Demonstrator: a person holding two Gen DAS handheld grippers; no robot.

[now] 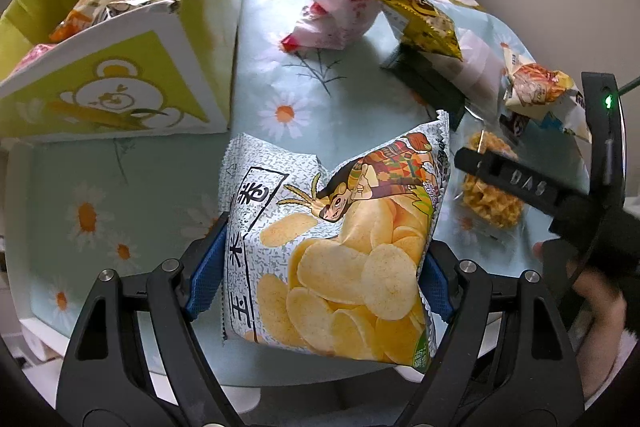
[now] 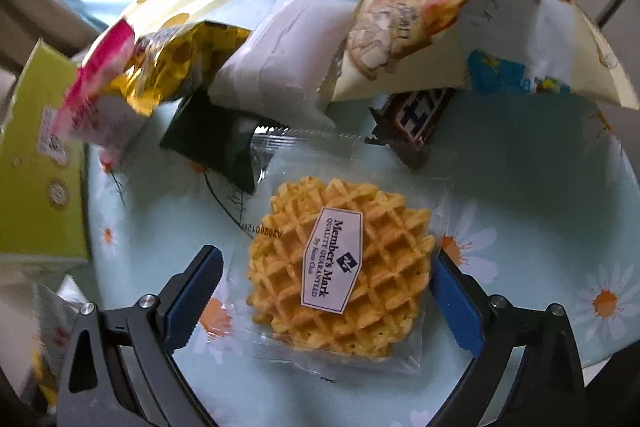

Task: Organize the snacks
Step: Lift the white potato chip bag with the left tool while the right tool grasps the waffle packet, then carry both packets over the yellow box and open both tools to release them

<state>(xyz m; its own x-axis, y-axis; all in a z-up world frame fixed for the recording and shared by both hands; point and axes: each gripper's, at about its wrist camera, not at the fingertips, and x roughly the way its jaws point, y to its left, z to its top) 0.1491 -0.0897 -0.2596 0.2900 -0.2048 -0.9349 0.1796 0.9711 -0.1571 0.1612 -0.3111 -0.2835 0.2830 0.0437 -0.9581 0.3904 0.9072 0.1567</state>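
My left gripper (image 1: 320, 267) is shut on a grey potato chip bag (image 1: 340, 235) and holds it above the floral tablecloth (image 1: 132, 187). A green and white cardboard box (image 1: 120, 83) with several snack bags inside stands at the left. My right gripper (image 2: 326, 287) is open, its blue pads on either side of a clear-wrapped waffle (image 2: 340, 279) lying on the cloth, not touching it. The waffle (image 1: 490, 191) and the right gripper's body (image 1: 560, 187) also show at the right of the left wrist view.
Loose snacks lie behind: a pink bag (image 1: 344, 11), a gold bag (image 1: 428, 23), a dark green packet (image 2: 212, 139), a white packet (image 2: 288, 47), a cream and orange bag (image 2: 460, 23) and a chocolate bar (image 2: 416, 119). The table edge runs along the front.
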